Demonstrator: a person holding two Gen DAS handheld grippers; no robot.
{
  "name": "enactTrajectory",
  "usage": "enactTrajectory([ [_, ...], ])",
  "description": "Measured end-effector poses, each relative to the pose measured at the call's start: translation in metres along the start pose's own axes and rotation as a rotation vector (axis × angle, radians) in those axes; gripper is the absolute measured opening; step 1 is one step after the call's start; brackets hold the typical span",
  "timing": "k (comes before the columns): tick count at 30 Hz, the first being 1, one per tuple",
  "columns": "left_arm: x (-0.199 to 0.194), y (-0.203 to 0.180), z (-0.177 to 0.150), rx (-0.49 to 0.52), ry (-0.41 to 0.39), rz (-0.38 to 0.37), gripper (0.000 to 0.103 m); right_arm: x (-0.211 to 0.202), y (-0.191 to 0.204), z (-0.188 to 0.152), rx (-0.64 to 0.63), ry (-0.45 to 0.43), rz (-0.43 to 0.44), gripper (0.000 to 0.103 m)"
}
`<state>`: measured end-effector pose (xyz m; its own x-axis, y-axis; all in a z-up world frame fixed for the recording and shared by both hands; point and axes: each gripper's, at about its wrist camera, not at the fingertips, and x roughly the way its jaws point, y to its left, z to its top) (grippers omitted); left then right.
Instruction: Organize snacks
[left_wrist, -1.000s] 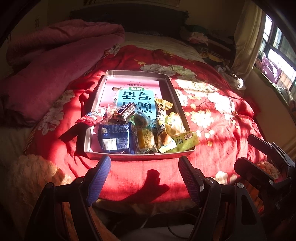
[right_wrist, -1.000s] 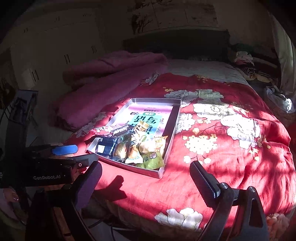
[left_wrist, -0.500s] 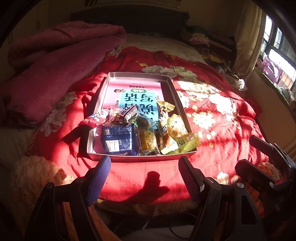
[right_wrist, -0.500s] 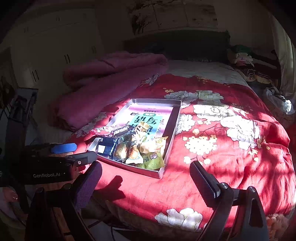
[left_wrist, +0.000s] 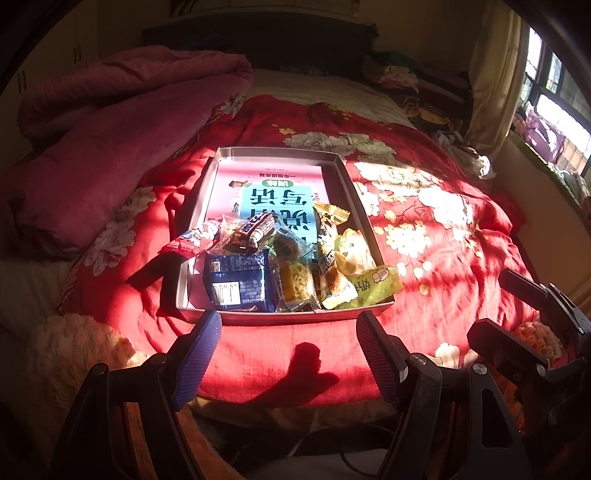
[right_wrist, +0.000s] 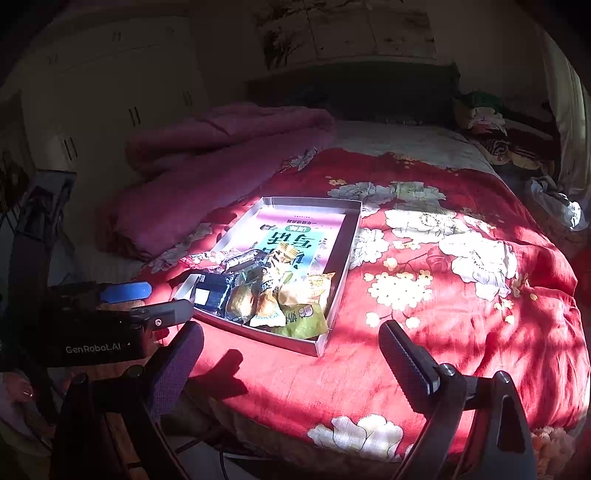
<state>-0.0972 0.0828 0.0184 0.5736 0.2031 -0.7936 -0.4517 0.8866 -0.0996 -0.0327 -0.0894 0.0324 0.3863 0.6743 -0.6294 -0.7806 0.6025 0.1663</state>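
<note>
A shallow silver tray (left_wrist: 279, 150) (right_wrist: 338, 266) lies on the red flowered bedspread, with a pink and teal booklet (left_wrist: 273, 192) flat inside. Several wrapped snacks are piled at its near end: a dark blue packet (left_wrist: 238, 282) (right_wrist: 210, 293), a green packet (left_wrist: 373, 286) (right_wrist: 304, 317) and a red wrapper (left_wrist: 190, 240) hanging over the left rim. My left gripper (left_wrist: 288, 345) hovers open just in front of the tray with nothing between its fingers. My right gripper (right_wrist: 291, 354) stands open to the tray's right front, also holding nothing. The left gripper's body (right_wrist: 96, 332) shows at the left of the right wrist view.
A folded pink quilt (left_wrist: 110, 140) lies along the bed's left side. The red bedspread (right_wrist: 461, 277) spreads wide to the right of the tray. Clothes are heaped at the far right by a curtain (left_wrist: 491, 74) and window. A cream fluffy cushion (left_wrist: 70, 350) sits at the bed's near left.
The tray and snacks sit a little lower in the left wrist view than a second ago. Nothing has been picked up, and both grippers stay open.
</note>
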Motion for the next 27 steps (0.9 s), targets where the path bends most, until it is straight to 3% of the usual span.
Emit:
enactTrajectory([
  [21,0.017,0.019,0.006,-0.058,0.017,0.016,0.077,0.0,-0.008,-0.001,0.016,-0.011,-0.005,0.096],
  [27,0.024,0.043,0.021,-0.11,-0.066,0.098,0.081,0.007,-0.04,-0.002,0.084,-0.016,-0.056,0.096],
])
